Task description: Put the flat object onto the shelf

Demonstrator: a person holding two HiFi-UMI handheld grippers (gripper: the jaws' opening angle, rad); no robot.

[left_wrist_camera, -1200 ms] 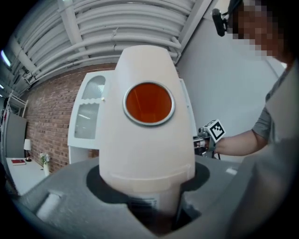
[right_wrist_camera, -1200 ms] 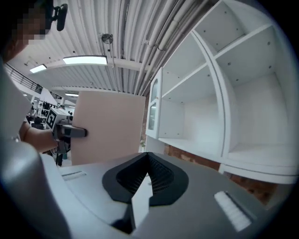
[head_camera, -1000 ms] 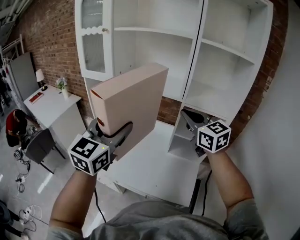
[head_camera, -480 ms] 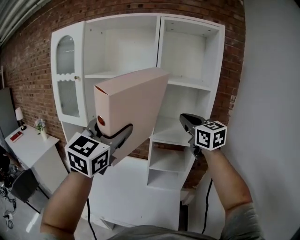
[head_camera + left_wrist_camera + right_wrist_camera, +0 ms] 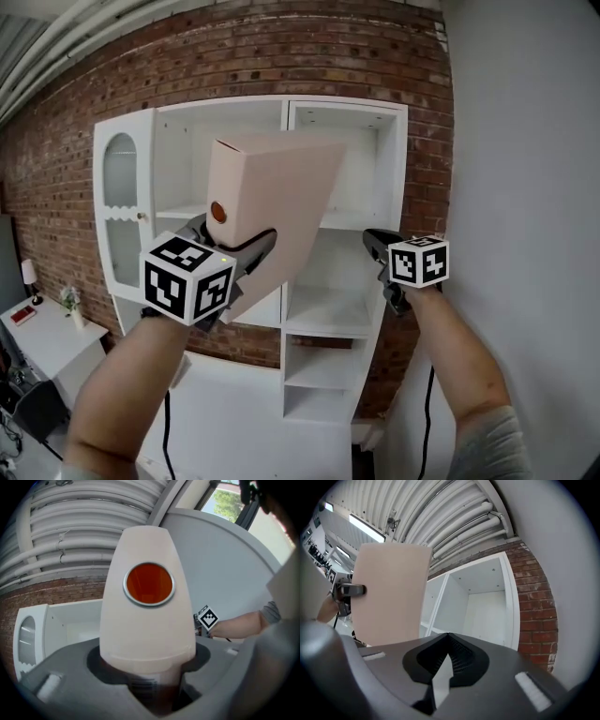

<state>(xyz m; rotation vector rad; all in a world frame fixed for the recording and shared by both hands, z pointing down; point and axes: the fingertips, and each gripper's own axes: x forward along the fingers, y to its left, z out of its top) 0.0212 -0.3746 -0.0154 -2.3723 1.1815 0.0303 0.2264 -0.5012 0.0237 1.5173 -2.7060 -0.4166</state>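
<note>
Binder (image 5: 277, 202) check: pale pink, up in the air and tilted, with the ringed finger hole on its spine facing you. Your left tongs (image 5: 239, 261) are clamped on its lower spine end. It's in front of the white shelf unit (image 5: 389, 187), not on a shelf. Your right tongs (image 5: 382, 248) are closed on nothing, near its right edge.

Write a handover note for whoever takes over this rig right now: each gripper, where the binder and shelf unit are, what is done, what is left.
Left gripper: shut on the spine end of the pink binder, just below its orange finger hole.
Right gripper: shut, empty, held beside the binder.
Binder: raised and tilted in front of the white shelf unit, not on any shelf.
Done: binder picked up and brought to the unit.
Left: slide it onto an open shelf, then release.
</note>
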